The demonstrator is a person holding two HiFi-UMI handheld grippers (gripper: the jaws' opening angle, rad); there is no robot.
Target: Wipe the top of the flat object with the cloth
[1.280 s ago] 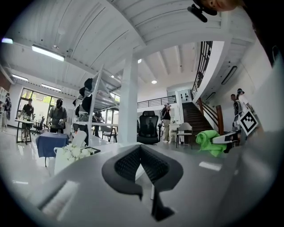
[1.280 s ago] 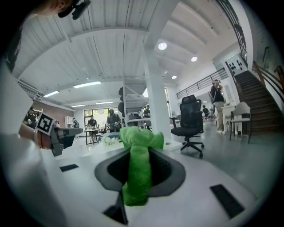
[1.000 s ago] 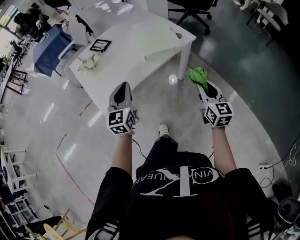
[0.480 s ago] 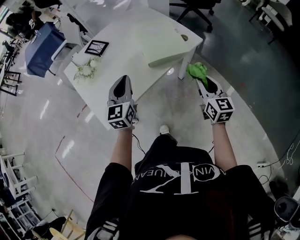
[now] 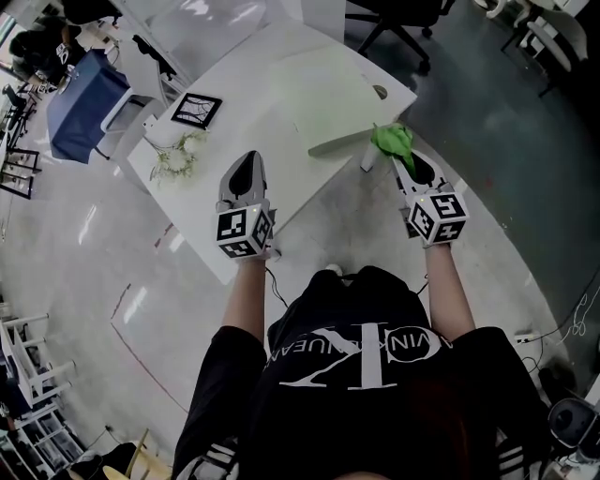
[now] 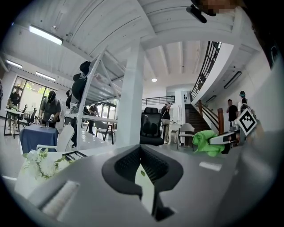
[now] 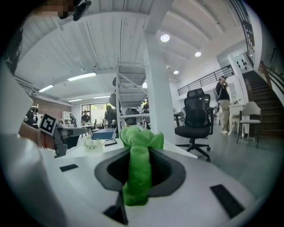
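Observation:
A flat pale green board (image 5: 323,89) with a small hole near one corner lies on the white table (image 5: 234,131), reaching its right edge. My right gripper (image 5: 405,161) is shut on a bunched green cloth (image 5: 394,139), which hangs just off the board's near right corner. In the right gripper view the cloth (image 7: 138,168) stands up out of the closed jaws. My left gripper (image 5: 244,165) hovers over the table's near edge, shut with nothing in it. The left gripper view shows its jaws (image 6: 142,175) pressed together and the cloth (image 6: 205,142) off to the right.
A black picture frame (image 5: 197,110) and a bunch of white flowers (image 5: 178,155) sit on the table's left part. A blue-draped table (image 5: 80,94) stands to the left and a black office chair (image 5: 394,19) beyond. People stand in the background.
The table and board have come nearer as the person stepped up. Both grippers now reach the table's edge, and the cloth sits by the board's corner.

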